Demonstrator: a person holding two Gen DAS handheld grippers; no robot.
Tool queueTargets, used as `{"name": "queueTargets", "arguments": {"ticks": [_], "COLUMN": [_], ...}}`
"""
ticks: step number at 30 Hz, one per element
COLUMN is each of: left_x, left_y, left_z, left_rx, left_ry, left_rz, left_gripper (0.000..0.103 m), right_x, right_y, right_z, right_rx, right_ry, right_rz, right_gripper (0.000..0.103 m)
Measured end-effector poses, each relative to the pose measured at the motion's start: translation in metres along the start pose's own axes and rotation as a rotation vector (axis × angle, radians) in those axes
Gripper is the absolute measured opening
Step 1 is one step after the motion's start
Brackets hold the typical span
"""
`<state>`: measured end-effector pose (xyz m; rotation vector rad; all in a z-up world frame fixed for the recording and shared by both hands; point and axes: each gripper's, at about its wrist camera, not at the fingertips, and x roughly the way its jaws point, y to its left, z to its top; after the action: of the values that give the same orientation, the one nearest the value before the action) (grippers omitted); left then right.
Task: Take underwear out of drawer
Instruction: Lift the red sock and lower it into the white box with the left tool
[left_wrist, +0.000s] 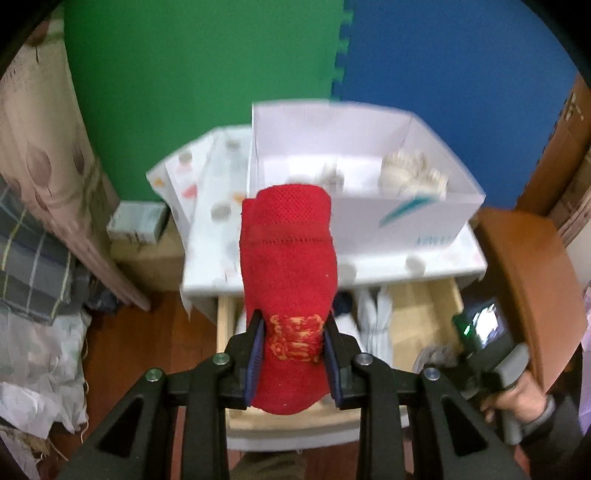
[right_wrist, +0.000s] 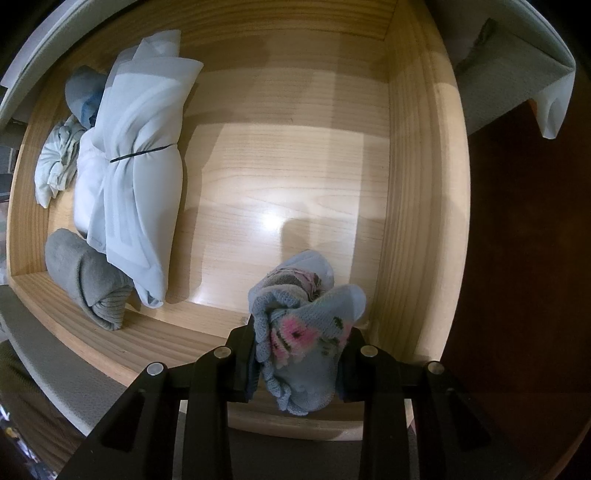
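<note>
My left gripper (left_wrist: 294, 334) is shut on a rolled red garment (left_wrist: 288, 266) with gold lettering, held up above the open wooden drawer (left_wrist: 424, 306) and in front of the white box (left_wrist: 369, 162). My right gripper (right_wrist: 303, 349) is shut on a light blue floral garment (right_wrist: 306, 332), held just above the drawer's front right part (right_wrist: 295, 166). In the drawer lie a white bundle tied with a black band (right_wrist: 129, 177), a grey roll (right_wrist: 88, 277), a pale blue roll (right_wrist: 57, 162) and a blue-grey piece (right_wrist: 83, 92).
The white box on the cabinet top (left_wrist: 207, 258) holds a cream knitted item (left_wrist: 410, 173). A brown chair back (left_wrist: 528, 280) stands at the right. Bedding (left_wrist: 37, 258) and a small carton (left_wrist: 136, 221) lie at the left. Green and blue foam mats (left_wrist: 332, 55) cover the wall.
</note>
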<state>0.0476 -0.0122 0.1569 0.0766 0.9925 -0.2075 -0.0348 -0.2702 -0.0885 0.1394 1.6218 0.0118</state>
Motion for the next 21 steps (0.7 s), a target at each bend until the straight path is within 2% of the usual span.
{"name": "queueTargets", "arguments": {"ticks": [3, 7, 14, 16, 21], "left_x": [-0.019, -0.026, 0.005, 0.015, 0.051], "left_y": [0.001, -0.003, -0.006, -0.007, -0.011], "left_z": [0.027, 0.058, 0.109, 0.125, 0.146], "left_rx": [0.004, 0.028, 0.059, 0.074, 0.109], "left_ry": [-0.06, -0.113, -0.115, -0.12, -0.098], "left_rz": [0.007, 0.031, 0.066, 0.052, 0.061], "left_gripper": [0.029, 0.029, 0.029, 0.029, 0.029], "right_x": [-0.001, -0.003, -0.004, -0.006, -0.007], "right_y": [0.001, 0.002, 0.0, 0.0, -0.001], "right_z": [0.001, 0.001, 0.0, 0.001, 0.002], "right_rx": [0.002, 0.005, 0.006, 0.007, 0.019], "right_ry": [-0.001, -0.003, -0.004, -0.004, -0.006], "right_rz": [0.001, 0.001, 0.007, 0.005, 0.008], "right_gripper": [0.028, 0.028, 0.029, 0.029, 0.029]}}
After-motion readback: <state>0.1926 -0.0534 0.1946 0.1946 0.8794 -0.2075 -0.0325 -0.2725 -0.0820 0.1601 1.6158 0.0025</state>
